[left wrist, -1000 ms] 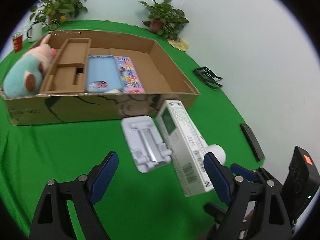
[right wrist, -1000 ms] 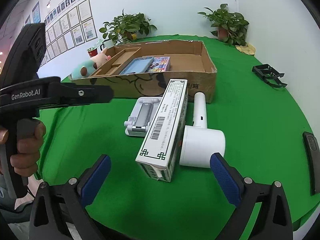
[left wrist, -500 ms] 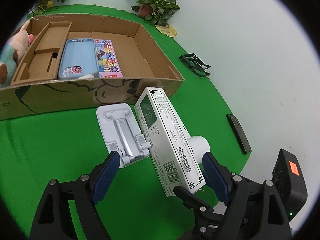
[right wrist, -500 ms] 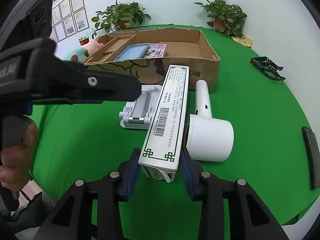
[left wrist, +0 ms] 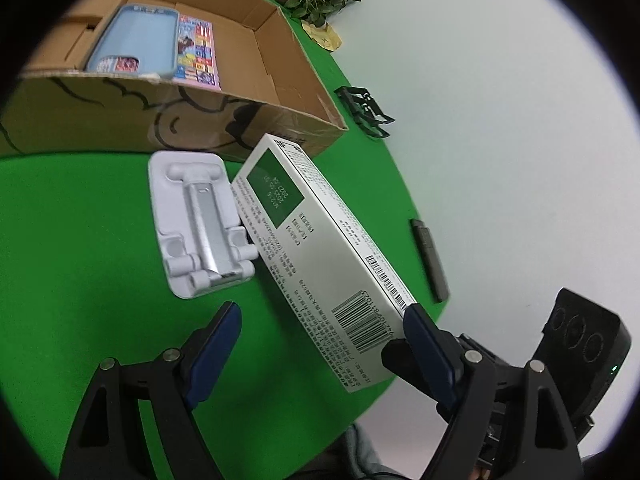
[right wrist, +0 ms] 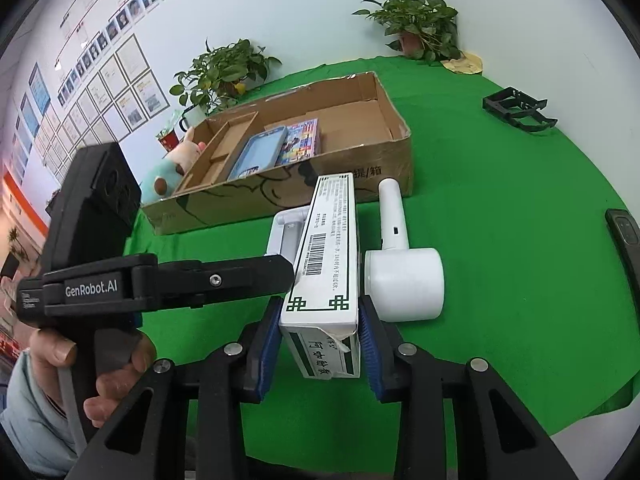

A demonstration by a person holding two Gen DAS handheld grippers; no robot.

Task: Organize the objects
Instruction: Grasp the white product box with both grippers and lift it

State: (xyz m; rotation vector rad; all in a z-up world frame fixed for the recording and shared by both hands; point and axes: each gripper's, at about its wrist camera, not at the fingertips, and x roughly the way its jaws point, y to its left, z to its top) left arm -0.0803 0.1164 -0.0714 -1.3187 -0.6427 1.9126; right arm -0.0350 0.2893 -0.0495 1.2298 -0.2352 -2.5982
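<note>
My right gripper point(right wrist: 320, 344) is shut on the near end of a long white and green carton point(right wrist: 328, 256), which also shows in the left wrist view point(left wrist: 320, 256). My left gripper point(left wrist: 320, 344) is open just beside that end, with the carton's corner between its pads. A white phone stand point(left wrist: 200, 220) lies left of the carton and a white hair dryer point(right wrist: 400, 268) lies right of it. Behind them stands an open cardboard box point(right wrist: 384, 152) that holds a blue case point(right wrist: 260, 152) and a colourful booklet point(right wrist: 302, 142).
A plush toy point(right wrist: 168, 172) leans at the box's left end. A black remote point(right wrist: 624, 236) lies at the table's right edge, and a black clip frame point(right wrist: 516, 108) lies far right. Potted plants point(right wrist: 416, 28) stand along the back wall.
My right gripper closed on the carton's near end and has raised it off the table. My left gripper moved in close beside the carton and stays open.
</note>
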